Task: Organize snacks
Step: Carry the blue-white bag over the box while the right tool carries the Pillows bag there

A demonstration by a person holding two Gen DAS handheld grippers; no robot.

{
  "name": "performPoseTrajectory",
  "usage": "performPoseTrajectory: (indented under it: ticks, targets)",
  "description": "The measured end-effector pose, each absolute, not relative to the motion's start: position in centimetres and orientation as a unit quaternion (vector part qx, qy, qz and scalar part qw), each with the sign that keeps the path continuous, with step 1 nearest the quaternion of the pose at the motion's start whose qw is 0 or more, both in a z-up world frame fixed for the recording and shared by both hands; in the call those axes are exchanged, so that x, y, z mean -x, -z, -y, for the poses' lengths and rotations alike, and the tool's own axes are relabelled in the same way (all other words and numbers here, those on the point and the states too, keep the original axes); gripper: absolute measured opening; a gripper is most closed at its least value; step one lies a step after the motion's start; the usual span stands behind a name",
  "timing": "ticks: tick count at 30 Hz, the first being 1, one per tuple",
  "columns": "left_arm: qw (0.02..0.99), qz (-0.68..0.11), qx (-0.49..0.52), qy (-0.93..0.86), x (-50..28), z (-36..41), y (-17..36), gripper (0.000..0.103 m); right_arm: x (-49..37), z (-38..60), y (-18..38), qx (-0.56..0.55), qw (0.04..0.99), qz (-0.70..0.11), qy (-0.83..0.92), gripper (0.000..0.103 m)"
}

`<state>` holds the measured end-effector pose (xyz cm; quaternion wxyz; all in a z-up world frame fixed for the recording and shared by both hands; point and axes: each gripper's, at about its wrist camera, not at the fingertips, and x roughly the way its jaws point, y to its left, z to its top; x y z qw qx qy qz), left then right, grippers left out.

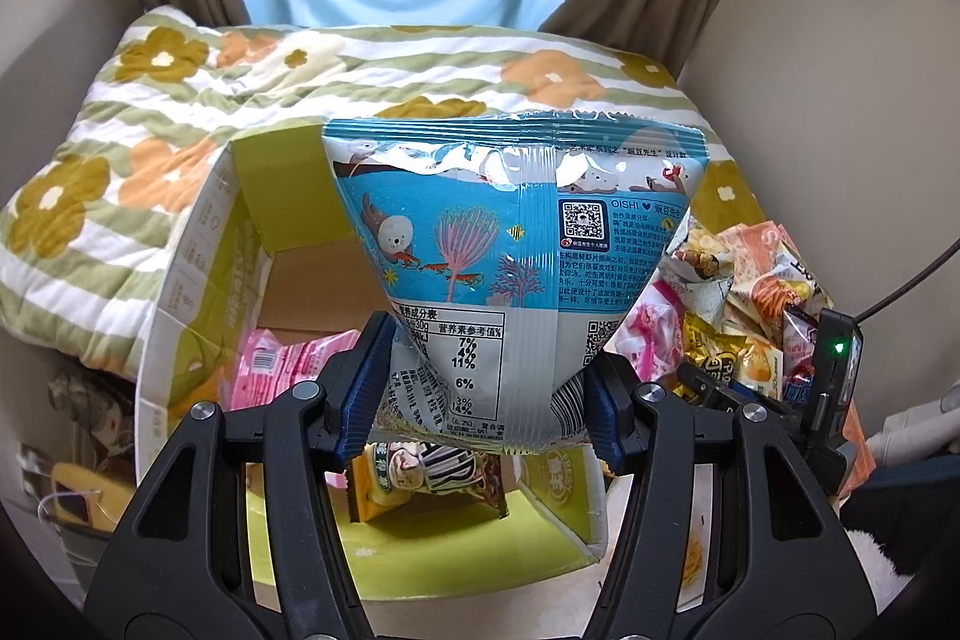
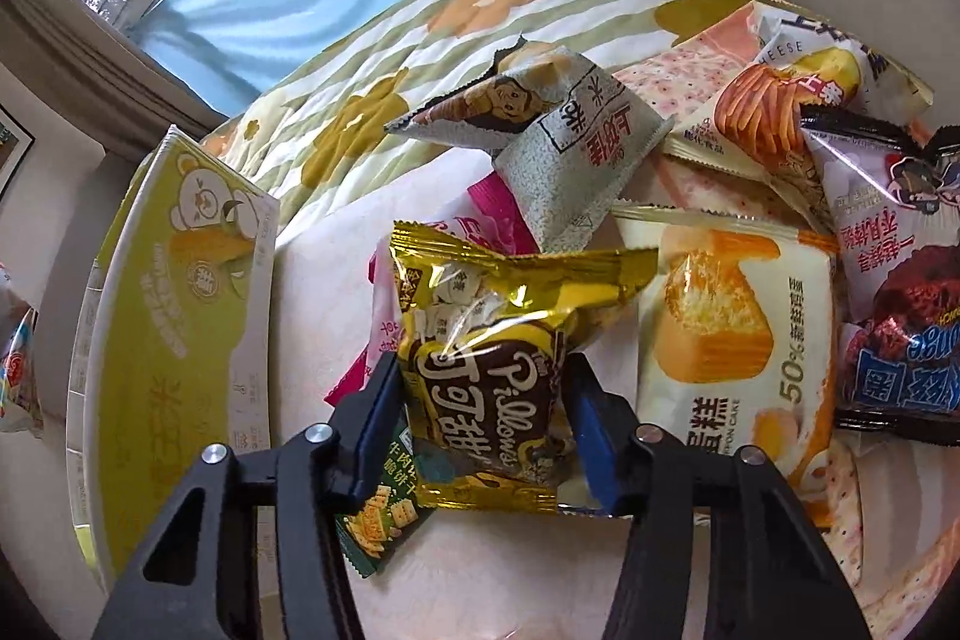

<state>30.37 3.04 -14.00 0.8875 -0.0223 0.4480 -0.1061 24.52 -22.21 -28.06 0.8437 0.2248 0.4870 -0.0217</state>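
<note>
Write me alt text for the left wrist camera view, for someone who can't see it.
The left gripper pinches a blue snack bag by its lower end, holding it above an open green cardboard box with a pink packet inside. A pile of snacks lies to the right on a floral quilt.

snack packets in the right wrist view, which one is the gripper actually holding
The gold Pillows packet, pinched in the right gripper; the other packets lie loose.
</note>
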Motion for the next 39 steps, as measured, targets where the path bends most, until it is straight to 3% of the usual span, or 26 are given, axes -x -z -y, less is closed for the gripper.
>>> performPoseTrajectory:
  ticks: [10, 26, 39]
  targets:
    - [0.89, -0.445, 0.032, 0.097, -30.1, -3.9, 13.6, 0.054, -22.9, 22.1, 25.3, -0.226, 0.853, -0.47, -0.004, 0.042]
    - [0.901, -0.427, 0.051, 0.057, -31.8, -9.7, 11.3, 0.054, -25.7, 14.4, 11.3, -0.132, 0.898, -0.394, -0.146, 0.042]
    - [0.867, -0.49, 0.006, 0.085, -40.0, -14.0, 15.1, 0.054, -33.7, 4.0, 11.7, -0.111, 0.884, -0.414, -0.185, 0.042]
